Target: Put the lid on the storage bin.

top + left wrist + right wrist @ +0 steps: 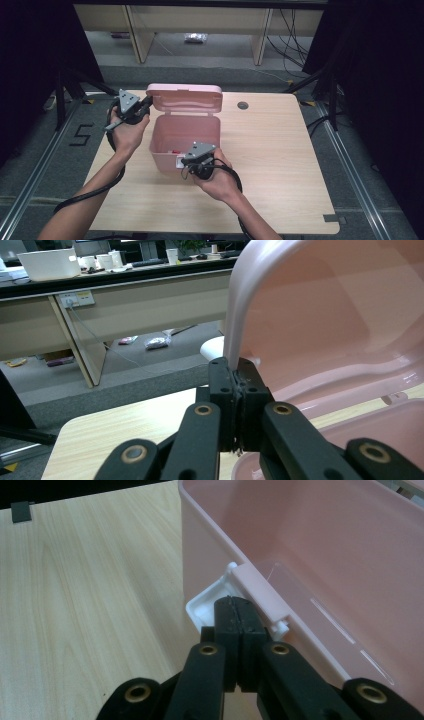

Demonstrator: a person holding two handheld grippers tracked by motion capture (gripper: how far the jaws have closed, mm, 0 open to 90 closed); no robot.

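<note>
A pink plastic box [162, 160] stands open at the middle of the wooden table, its lid [185, 98] tilted up and back. My left gripper [147, 104] is shut on the lid's left edge [231, 347], which runs down between the closed jaws [235, 371]. At the box's front wall, my right gripper [186, 161] is shut. Its tips [235, 605] rest against the white latch [207, 602] just below the box rim [260, 592], and nothing shows between the pads. A small red thing [175, 151] lies inside the box.
The table [280, 165] has a round cable hole [243, 105] behind the box and a dark bracket [331, 217] at its front right corner. Black stands and curtains flank both sides. Desk legs [140, 35] and cables stand on the floor beyond.
</note>
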